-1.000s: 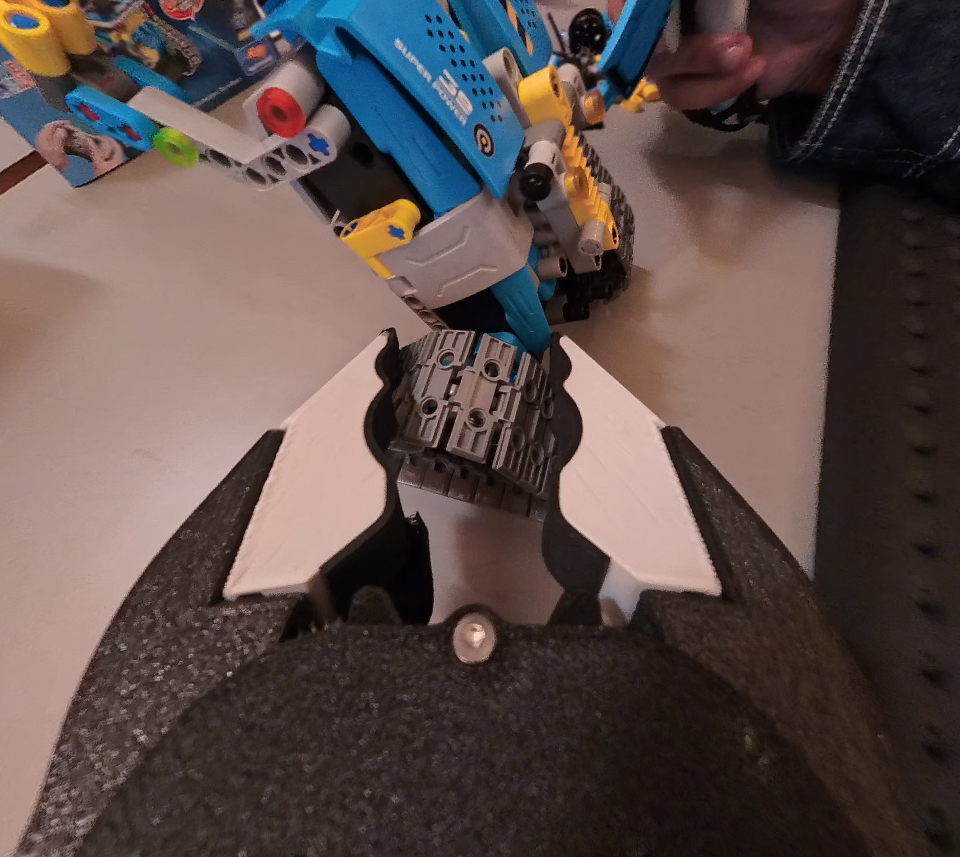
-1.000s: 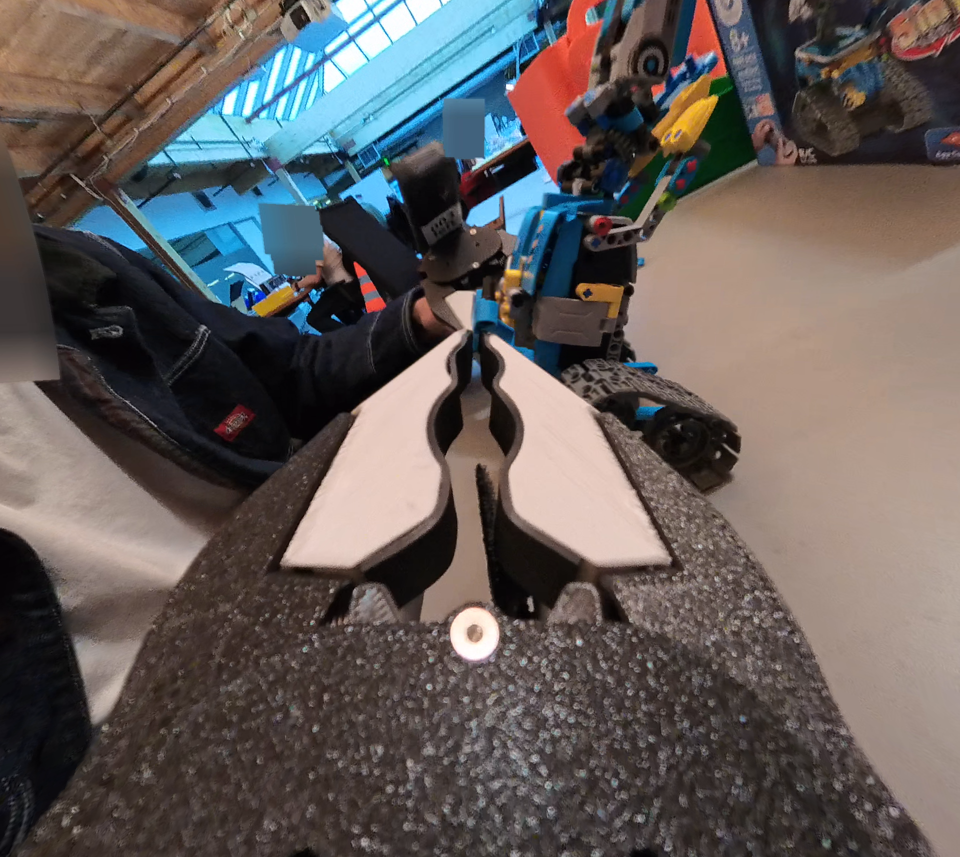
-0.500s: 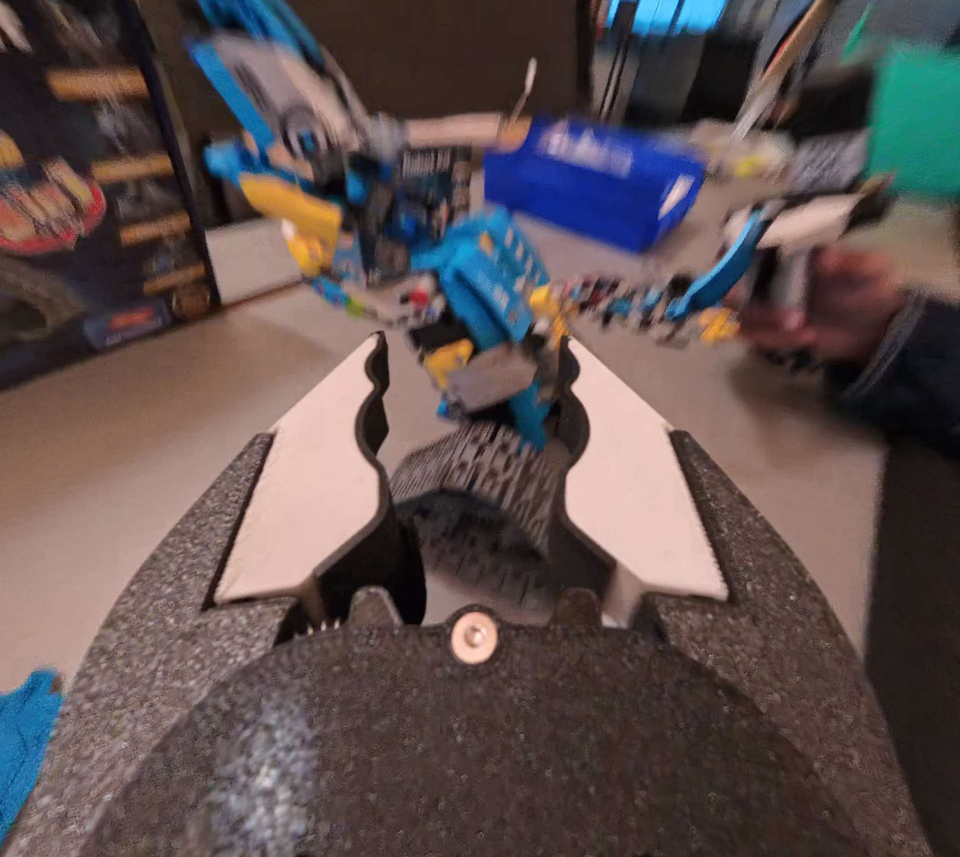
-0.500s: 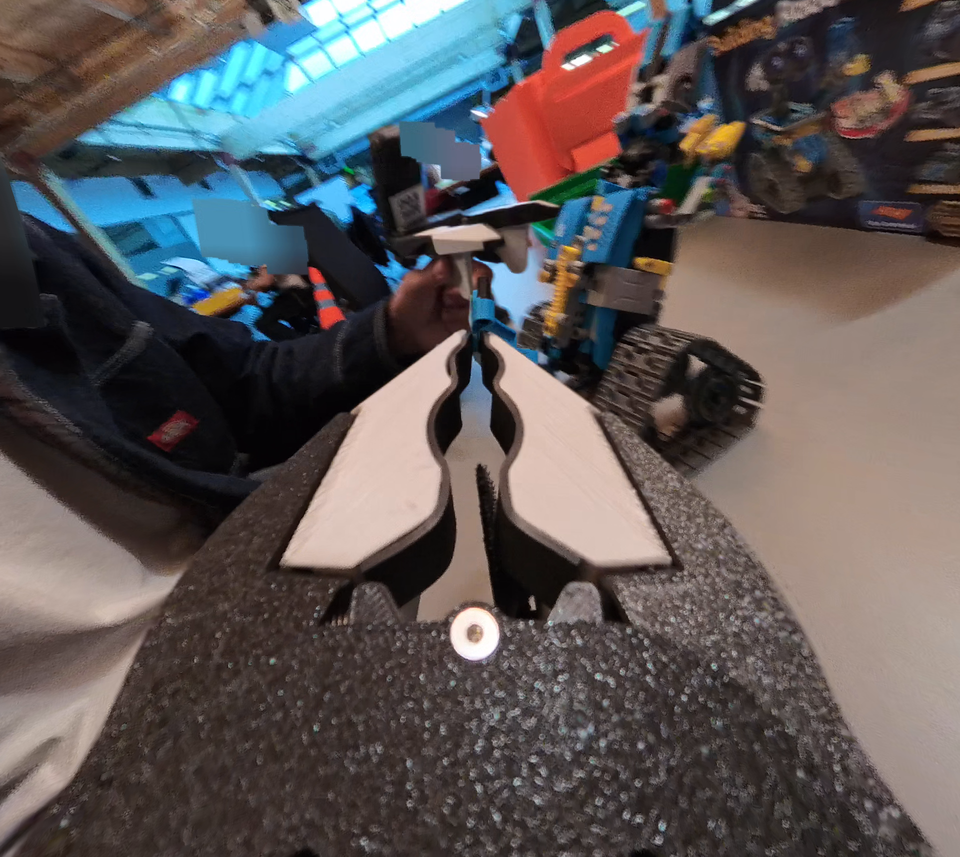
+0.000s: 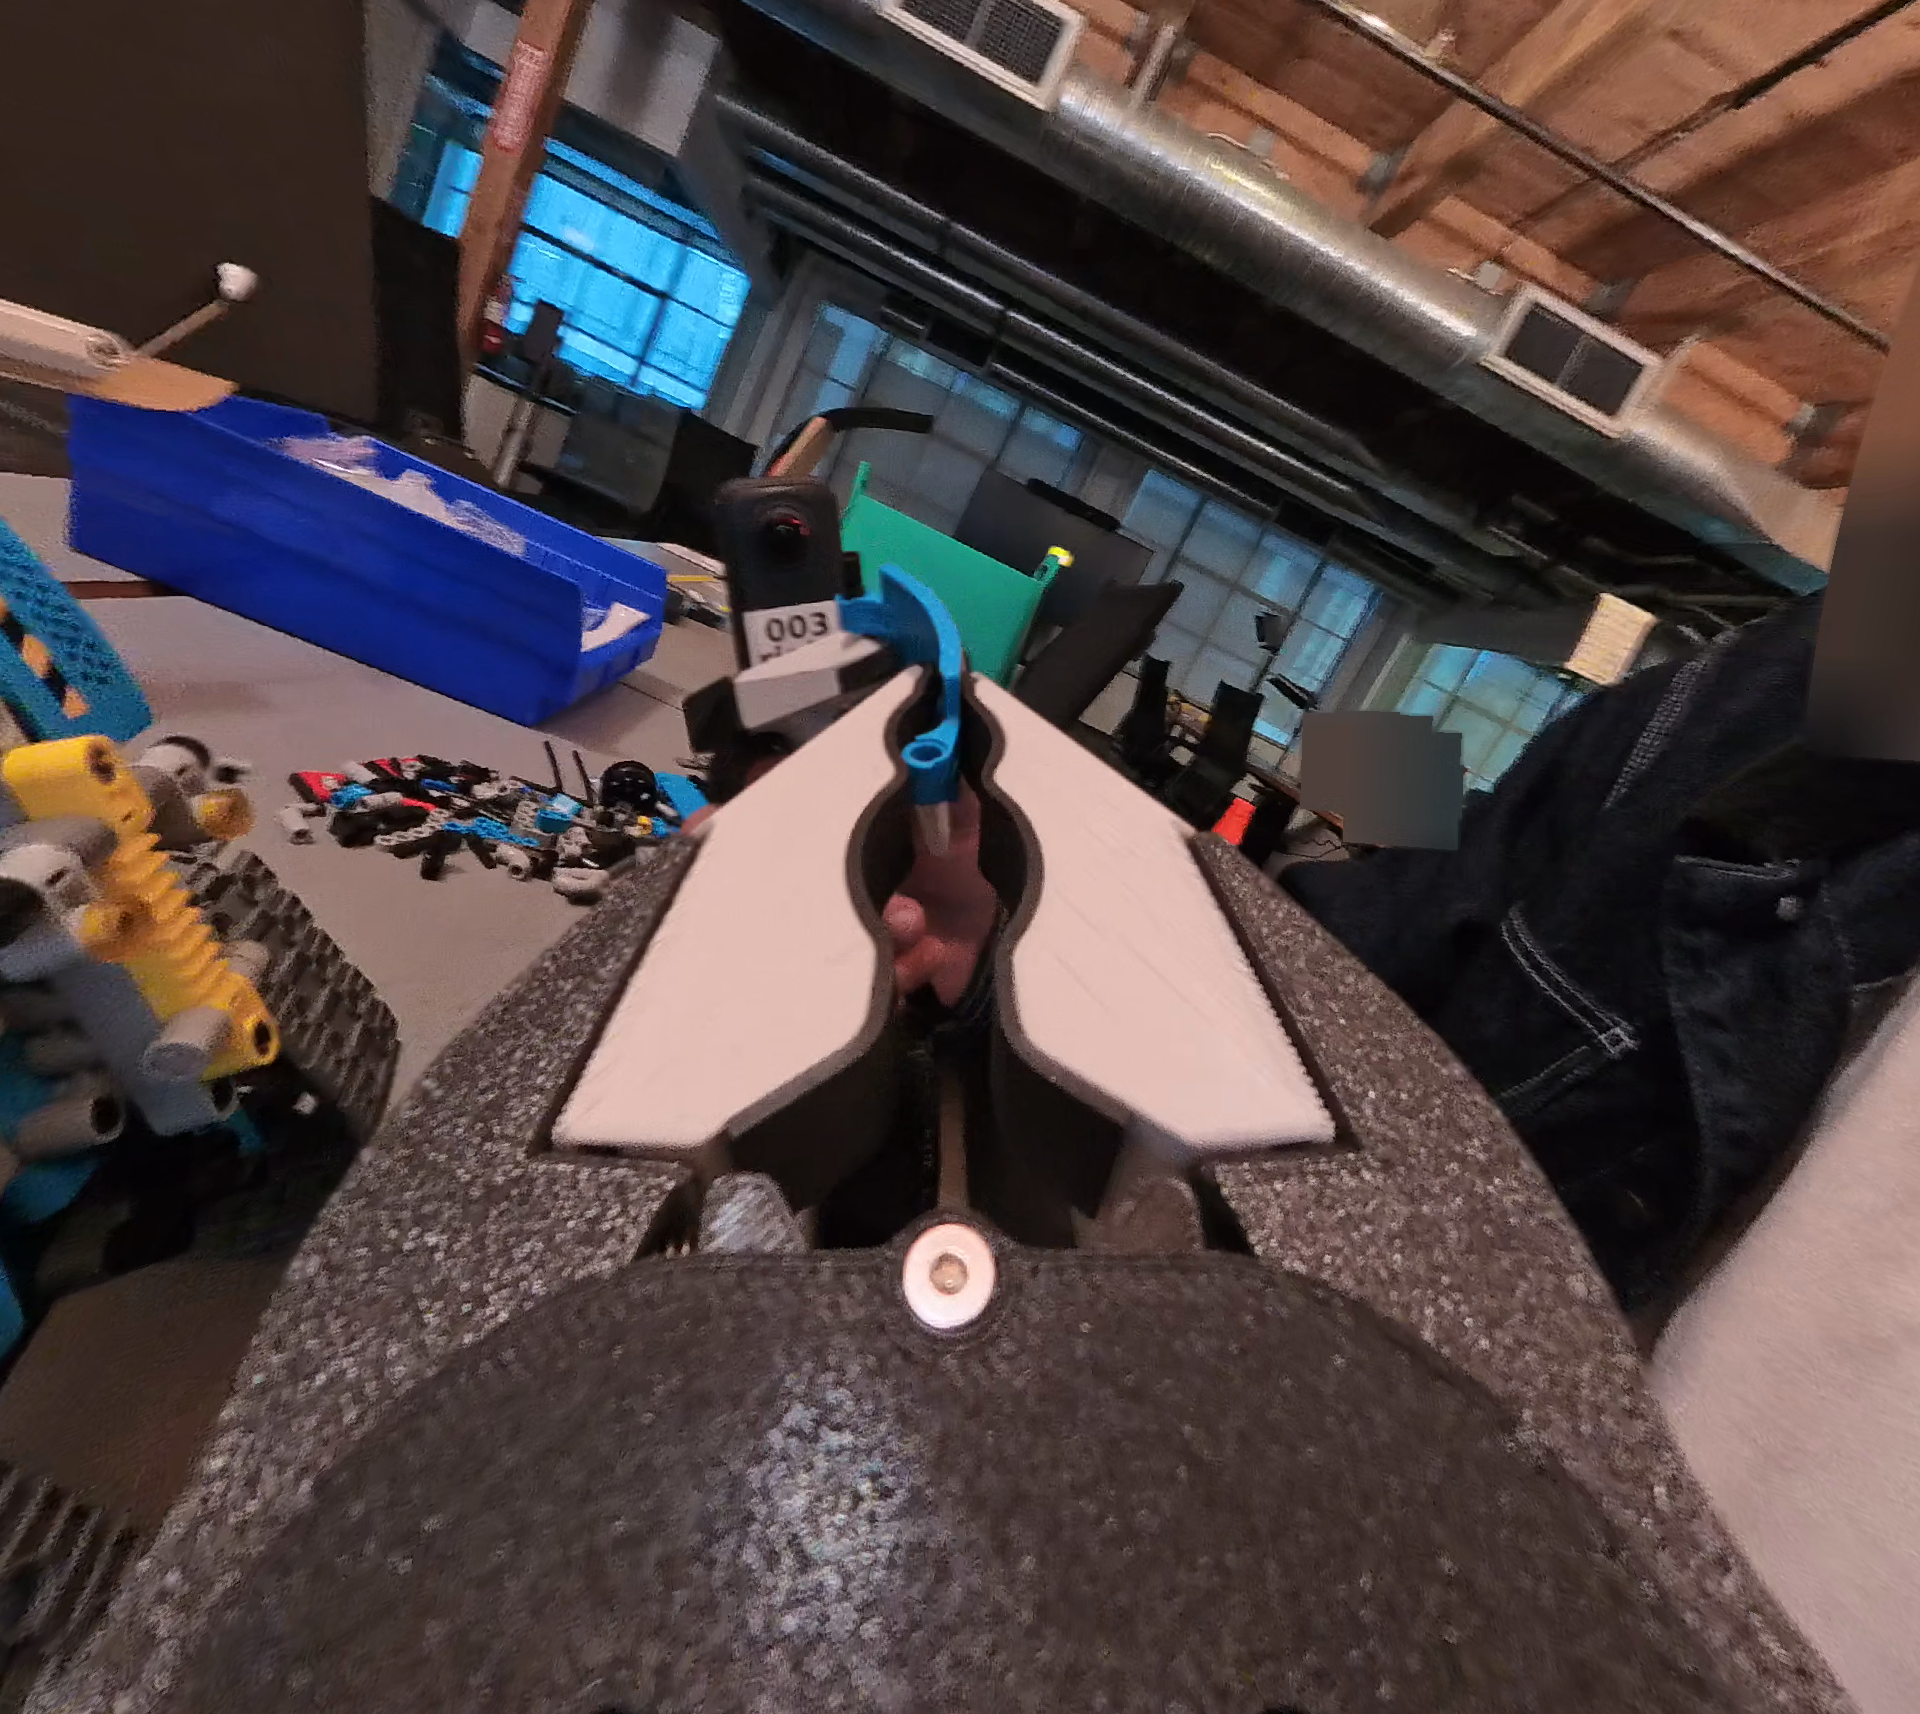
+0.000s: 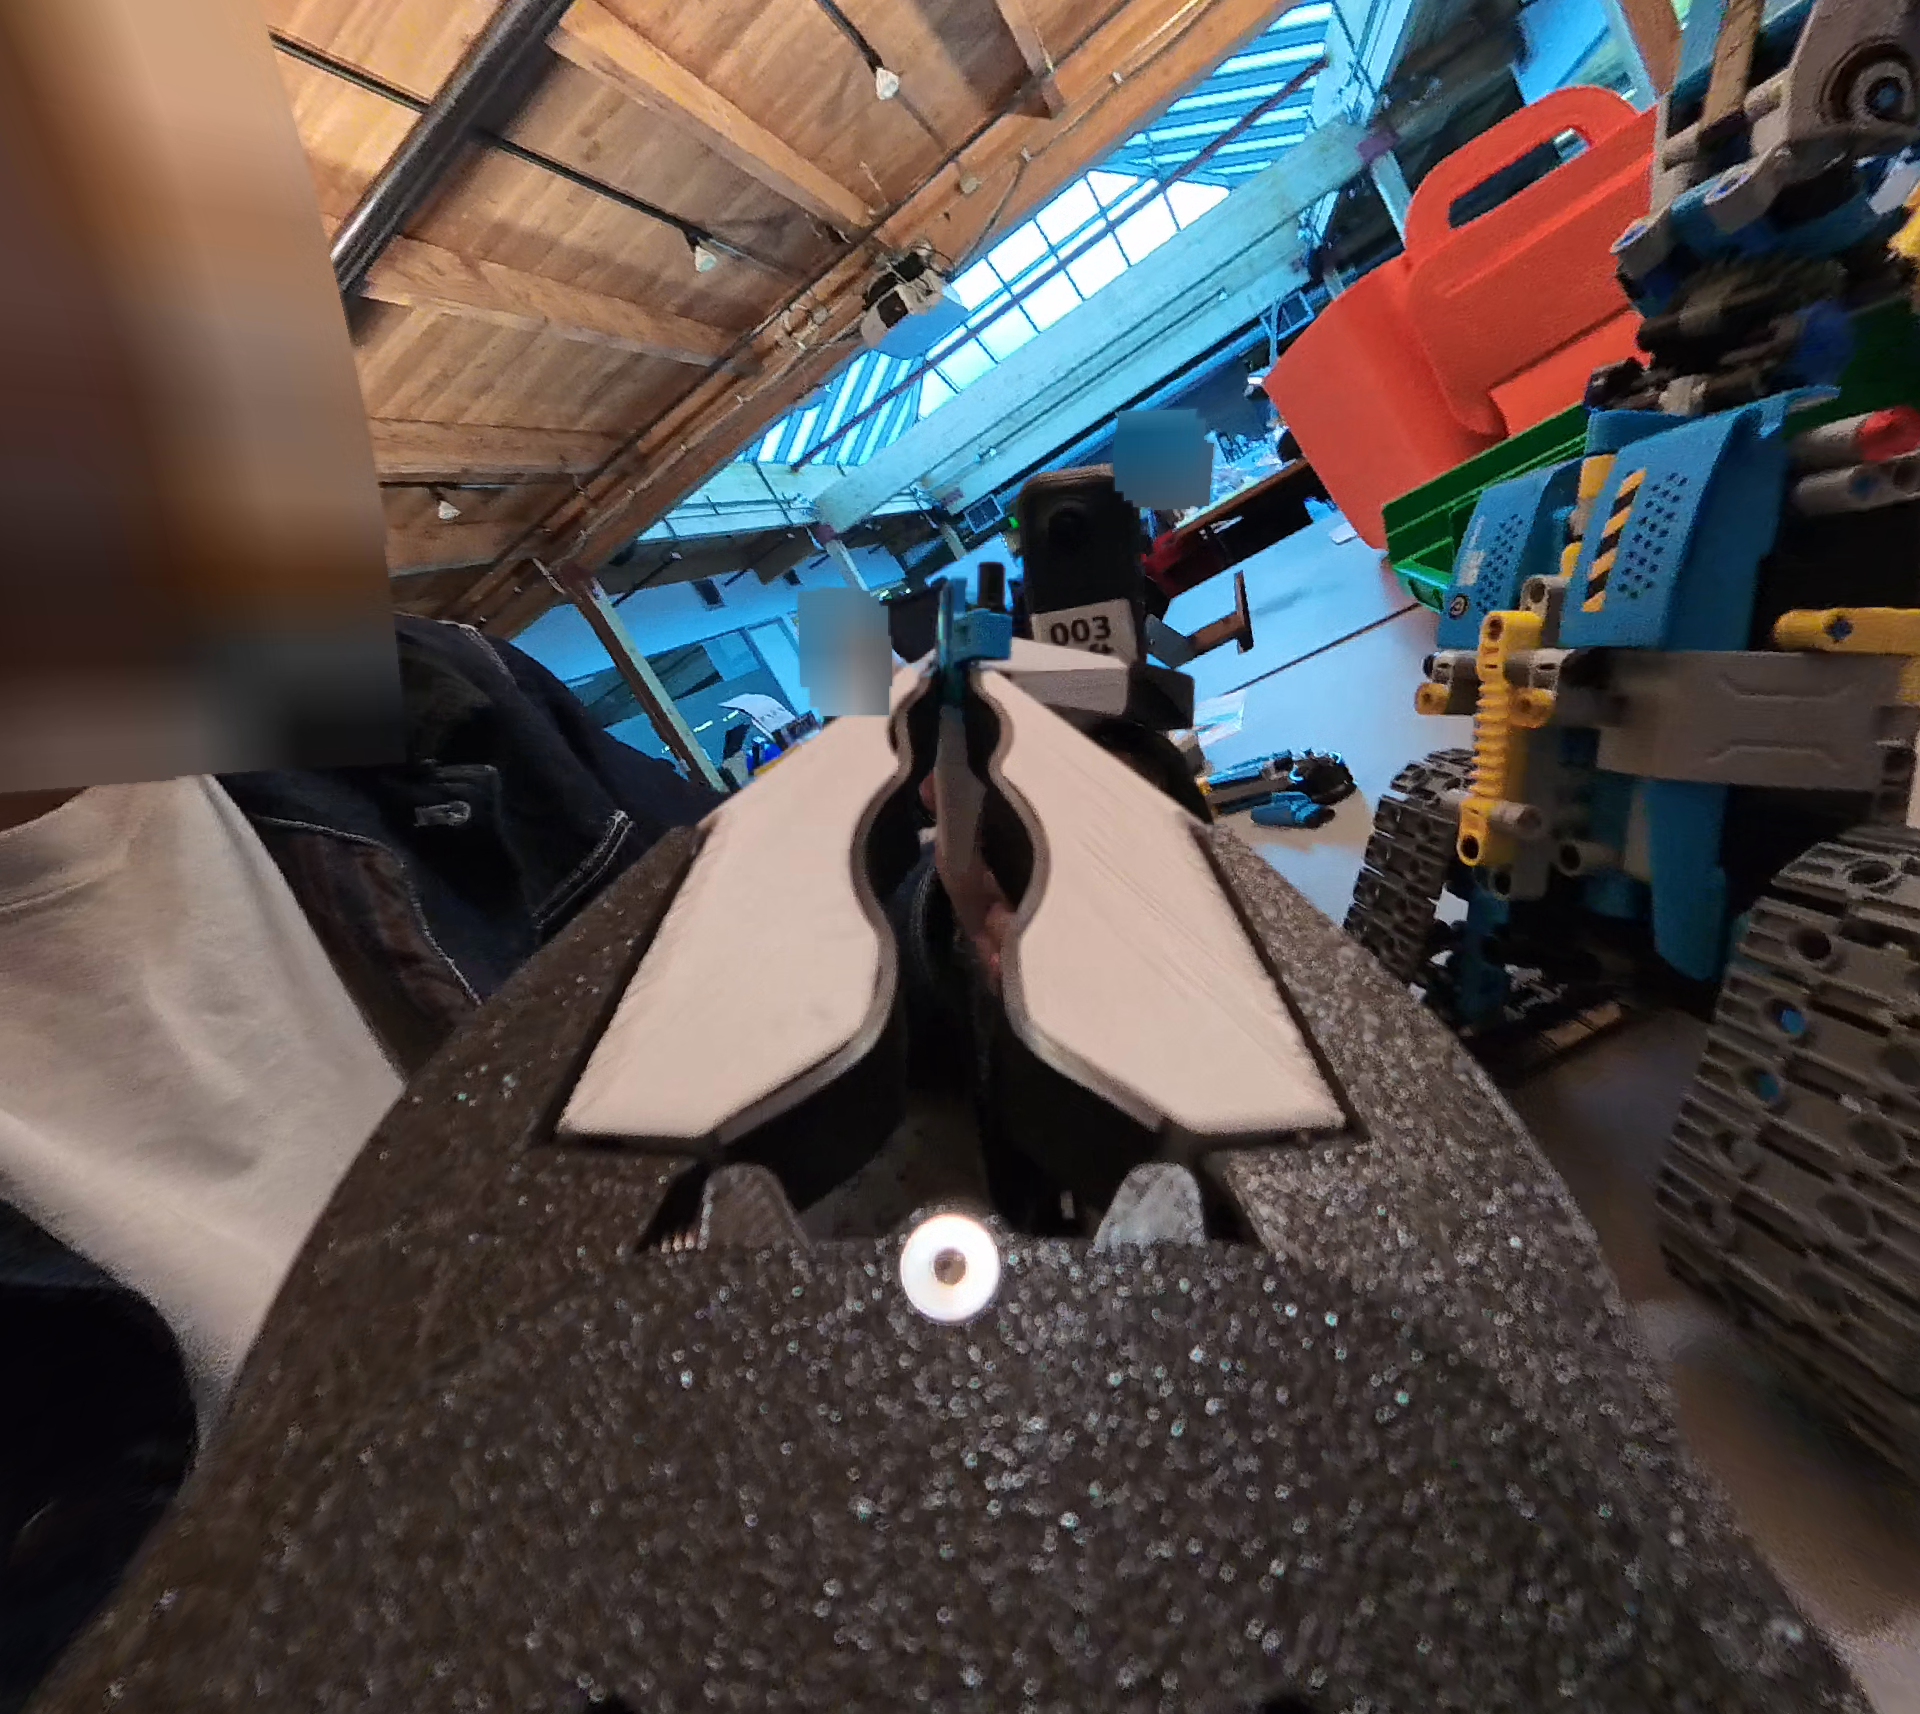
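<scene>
My left gripper [image 5: 943, 693] is raised above the table and shut on a blue curved plastic piece [image 5: 928, 760]. My right gripper [image 6: 948, 677] is shut on the same piece [image 6: 971, 630], seen edge-on, from the opposite side. The two grippers face each other, tips almost touching. The right gripper's camera body [image 5: 779, 563] shows beyond my left fingertips. A hand [image 5: 935, 916] shows through the gap between the left fingers. The blue, yellow and grey tracked toy robot [image 5: 114, 895] stands on the table at the left, and at the right in the right wrist view [image 6: 1662, 646].
A pile of loose small building pieces [image 5: 468, 817] lies on the grey table [image 5: 416, 698] behind the robot. A blue bin [image 5: 364, 542] stands farther back. An orange case [image 6: 1475, 314] and a green case [image 5: 935, 573] stand beyond. A denim sleeve [image 5: 1610, 885] is at the right. My left and right fingertips are right by each other.
My left gripper let go of the robot's grey track, swung up and right, and closed on the blue curved piece held by the right gripper. The right gripper tilted upward.
</scene>
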The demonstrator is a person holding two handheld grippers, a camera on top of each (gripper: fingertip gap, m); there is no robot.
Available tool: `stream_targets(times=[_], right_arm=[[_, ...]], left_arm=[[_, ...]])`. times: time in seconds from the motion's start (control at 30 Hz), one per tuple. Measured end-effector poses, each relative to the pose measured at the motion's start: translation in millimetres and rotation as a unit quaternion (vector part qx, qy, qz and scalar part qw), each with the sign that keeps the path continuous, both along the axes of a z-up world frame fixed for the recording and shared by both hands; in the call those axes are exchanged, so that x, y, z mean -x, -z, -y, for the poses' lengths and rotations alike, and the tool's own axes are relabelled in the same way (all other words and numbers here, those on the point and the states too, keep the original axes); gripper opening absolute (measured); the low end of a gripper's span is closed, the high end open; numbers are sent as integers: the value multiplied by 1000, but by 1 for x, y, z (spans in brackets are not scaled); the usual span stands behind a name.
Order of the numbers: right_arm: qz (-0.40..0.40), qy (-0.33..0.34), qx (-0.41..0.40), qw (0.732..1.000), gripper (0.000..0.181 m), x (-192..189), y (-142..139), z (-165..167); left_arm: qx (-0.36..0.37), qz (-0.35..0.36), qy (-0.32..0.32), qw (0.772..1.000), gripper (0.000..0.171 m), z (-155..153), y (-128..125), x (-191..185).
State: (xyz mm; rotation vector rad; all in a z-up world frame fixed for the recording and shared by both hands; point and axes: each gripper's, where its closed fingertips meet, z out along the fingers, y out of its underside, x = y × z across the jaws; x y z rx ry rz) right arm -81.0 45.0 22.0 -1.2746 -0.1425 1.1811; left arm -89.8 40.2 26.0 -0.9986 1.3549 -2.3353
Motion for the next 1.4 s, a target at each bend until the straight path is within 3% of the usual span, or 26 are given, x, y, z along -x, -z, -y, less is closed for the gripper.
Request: stream_targets(times=[0.13,0.33,0.4,0.67,0.83,0.9,0.93,1.03,1.1,1.4], right_arm=[[50,20,-10,999,14,-3,-1,6],[46,4,1,999,14,-5,1,11],[38,23,10,999,23,-13,1,7],[65,-7,10,998,3,-8,1,18],[65,47,36,996,1,-21,7,6],[39,76,41,996,0,-28,6,-2],[37,81,48,995,0,-27,8,-5],[61,86,61,993,1,-14,16,-13],[57,88,57,993,1,-10,14,-15],[100,103,85,986,1,-11,27,-18]], left_arm=[[11,4,28,1000,2,0,-2,7],[12,-2,54,998,2,4,0,10],[2,-6,70,998,2,10,3,12],[-26,-20,77,996,2,18,12,11],[1,-26,19,999,4,3,10,-2],[-14,-42,-15,999,27,-2,17,-10],[-24,-50,-25,998,29,-2,21,-13],[-17,-51,-32,998,27,-3,20,-17],[-22,-48,-44,998,7,-8,21,-17],[-68,-66,-59,994,5,-8,33,-19]])
